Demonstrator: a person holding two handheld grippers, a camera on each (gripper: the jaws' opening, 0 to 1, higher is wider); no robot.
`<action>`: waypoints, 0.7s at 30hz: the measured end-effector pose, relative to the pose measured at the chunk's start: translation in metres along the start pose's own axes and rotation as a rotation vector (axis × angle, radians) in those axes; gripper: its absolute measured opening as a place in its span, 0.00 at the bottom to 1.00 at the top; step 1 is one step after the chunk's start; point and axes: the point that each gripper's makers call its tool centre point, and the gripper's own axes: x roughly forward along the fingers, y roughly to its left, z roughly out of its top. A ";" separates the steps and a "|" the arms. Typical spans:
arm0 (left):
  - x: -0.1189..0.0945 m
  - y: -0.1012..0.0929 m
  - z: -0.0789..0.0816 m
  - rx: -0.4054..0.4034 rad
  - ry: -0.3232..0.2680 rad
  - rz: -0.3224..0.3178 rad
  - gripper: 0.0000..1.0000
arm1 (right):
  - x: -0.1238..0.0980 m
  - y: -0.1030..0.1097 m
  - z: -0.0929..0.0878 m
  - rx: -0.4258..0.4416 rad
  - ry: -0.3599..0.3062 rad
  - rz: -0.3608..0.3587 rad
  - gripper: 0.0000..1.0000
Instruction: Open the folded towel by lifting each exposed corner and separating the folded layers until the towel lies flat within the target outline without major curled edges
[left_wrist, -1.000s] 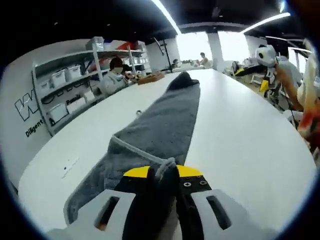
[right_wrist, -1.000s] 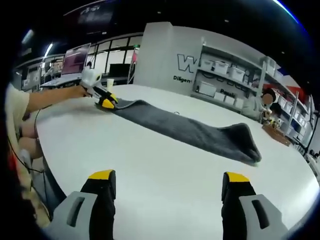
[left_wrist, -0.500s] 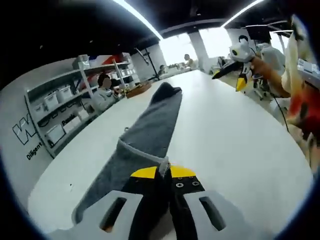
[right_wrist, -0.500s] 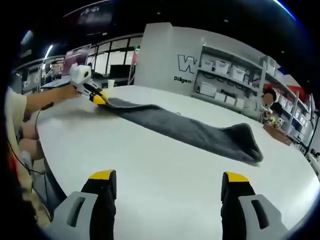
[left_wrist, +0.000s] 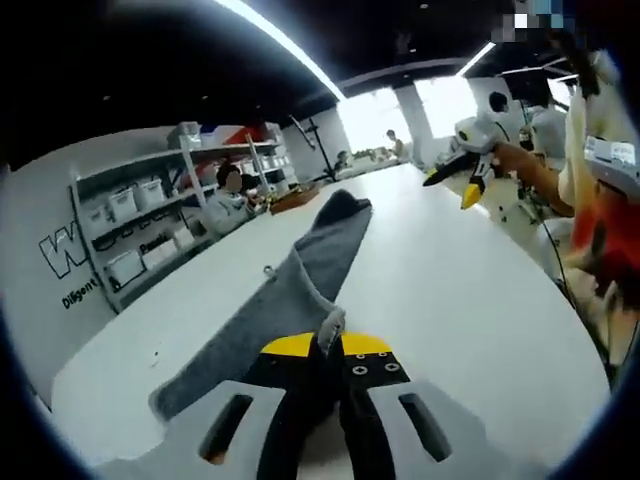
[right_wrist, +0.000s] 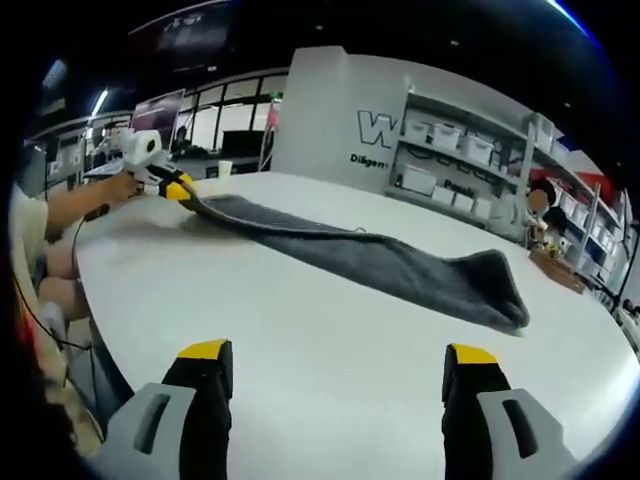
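The long dark grey terry towel (right_wrist: 370, 262) lies on the large white table (right_wrist: 330, 370) as a narrow folded strip, running from the near end, held in the air, to a bunched far end resting on the tabletop.

Left gripper (left_wrist: 328, 352): the yellow-tipped jaws are closed tight on one corner of the towel, with a hemmed fold of cloth standing up between the tips. In the right gripper view this gripper holds that end raised clear of the table, so the cloth slopes down from it to the surface.

Right gripper (right_wrist: 340, 362): jaws spread wide, nothing between them, well apart from the towel and pointed across the bare tabletop.

Progress, as judged:
- One corner is gripped and lifted.
- The layers are not yet separated; the towel reads as folded lengthwise along its whole run.
- The far end is humped, not flat.
- No target outline can be made out on the table, so placement cannot be checked.

Remaining: peel the layers apart, spread the full width, flatten the edges
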 end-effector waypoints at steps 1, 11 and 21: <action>-0.003 0.001 0.000 -0.015 -0.011 0.004 0.06 | 0.000 0.000 0.000 0.000 0.001 0.000 0.86; -0.019 -0.007 -0.019 -0.064 0.001 0.007 0.06 | 0.000 -0.002 0.002 -0.007 0.004 -0.002 0.86; -0.032 -0.001 -0.061 -0.078 0.116 0.046 0.08 | 0.001 -0.002 0.001 -0.006 0.007 0.001 0.86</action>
